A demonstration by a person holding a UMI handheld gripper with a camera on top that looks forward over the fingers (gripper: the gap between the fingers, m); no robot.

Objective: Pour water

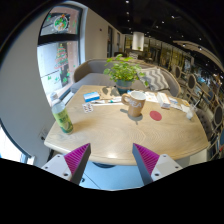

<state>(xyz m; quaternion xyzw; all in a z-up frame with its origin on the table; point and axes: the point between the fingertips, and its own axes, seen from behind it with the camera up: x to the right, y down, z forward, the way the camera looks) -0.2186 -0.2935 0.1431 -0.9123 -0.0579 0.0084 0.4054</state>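
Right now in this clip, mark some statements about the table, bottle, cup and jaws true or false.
1. The gripper holds the bottle. False: its jaws are open and empty, short of the table.
2. A green bottle stands on the table, ahead of the left finger. True.
3. A cup stands near the table's middle. True.
4. The potted plant is nearer the fingers than the cup. False: it stands beyond the cup.

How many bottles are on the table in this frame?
1. A green bottle stands near the table's near left corner, ahead and left of the open gripper. Small items farther back are too unclear to rule out more.
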